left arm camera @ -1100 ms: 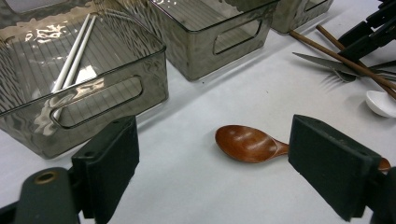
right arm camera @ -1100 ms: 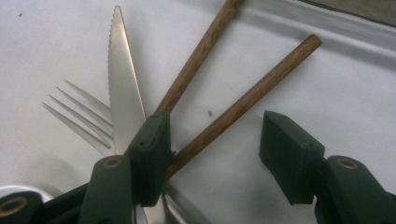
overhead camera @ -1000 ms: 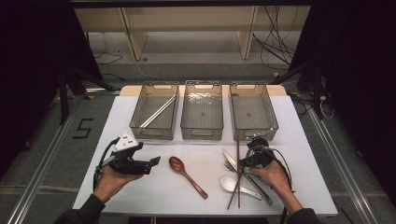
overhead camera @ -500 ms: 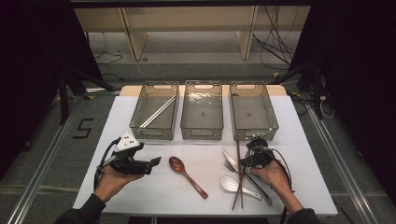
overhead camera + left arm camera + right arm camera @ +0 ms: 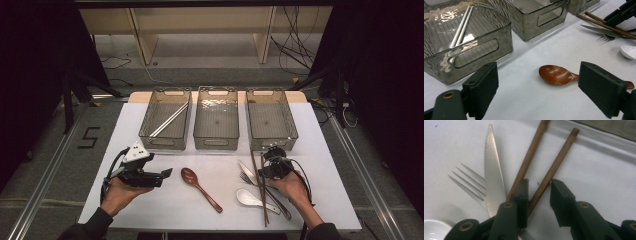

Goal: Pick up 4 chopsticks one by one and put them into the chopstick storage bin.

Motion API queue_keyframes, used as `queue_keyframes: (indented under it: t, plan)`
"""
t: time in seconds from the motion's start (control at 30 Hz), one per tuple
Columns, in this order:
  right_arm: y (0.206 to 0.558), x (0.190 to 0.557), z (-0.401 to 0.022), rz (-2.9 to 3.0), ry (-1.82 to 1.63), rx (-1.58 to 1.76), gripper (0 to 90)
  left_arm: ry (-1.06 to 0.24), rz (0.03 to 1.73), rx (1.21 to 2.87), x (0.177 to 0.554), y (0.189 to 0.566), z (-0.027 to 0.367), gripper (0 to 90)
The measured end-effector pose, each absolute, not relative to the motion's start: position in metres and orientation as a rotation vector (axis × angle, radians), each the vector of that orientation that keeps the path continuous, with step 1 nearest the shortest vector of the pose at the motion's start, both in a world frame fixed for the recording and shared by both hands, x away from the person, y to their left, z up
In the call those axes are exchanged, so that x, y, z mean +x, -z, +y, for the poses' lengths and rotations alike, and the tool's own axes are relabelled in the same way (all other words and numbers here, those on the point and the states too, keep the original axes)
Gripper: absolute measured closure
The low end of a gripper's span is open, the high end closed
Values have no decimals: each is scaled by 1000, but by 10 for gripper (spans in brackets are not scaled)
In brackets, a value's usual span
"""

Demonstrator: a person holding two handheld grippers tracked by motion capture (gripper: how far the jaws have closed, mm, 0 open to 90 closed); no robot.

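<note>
The white table (image 5: 220, 210) carries three smoky clear bins in a row at its far side: the left bin (image 5: 166, 120) holds a pair of white chopsticks (image 5: 170, 120), while the middle bin (image 5: 216, 117) and the right bin (image 5: 270, 117) stand beside it. In front of the right bin lie the brown chopsticks (image 5: 259, 185), running toward the near edge. They cross over a knife (image 5: 252, 174) and a fork (image 5: 249, 180), which crowd the same patch of table, with a white ceramic spoon (image 5: 252, 199) just beside them. A wooden spoon (image 5: 200, 187) lies apart, mid-table.

The right gripper (image 5: 537, 192) is down over the brown chopsticks; its jaws have just been closing, with one stick in the gap between them and the other under the left-hand jaw, the knife blade right alongside. A gap remains, so no firm grip shows yet. The left gripper (image 5: 537, 87) hangs with jaws wide apart near the wooden spoon, holding nothing.
</note>
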State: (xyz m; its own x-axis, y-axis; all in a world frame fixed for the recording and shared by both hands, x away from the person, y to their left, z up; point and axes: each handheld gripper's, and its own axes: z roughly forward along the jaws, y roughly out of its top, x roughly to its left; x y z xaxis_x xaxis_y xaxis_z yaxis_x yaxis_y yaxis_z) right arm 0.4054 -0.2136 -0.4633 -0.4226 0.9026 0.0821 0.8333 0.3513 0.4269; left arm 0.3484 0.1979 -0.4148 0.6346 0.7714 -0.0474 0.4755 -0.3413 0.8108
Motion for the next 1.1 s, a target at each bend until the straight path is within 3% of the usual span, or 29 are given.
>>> queue_keyframes:
  t: [0.47, 1.1]
  plan:
    - [463, 406, -213, 2448, -619, 1608, 834, -434, 977, 2009, 349, 415, 198, 163]
    - [439, 403, -223, 2396, -753, 1552, 850, -431, 984, 1999, 349, 415, 200, 163]
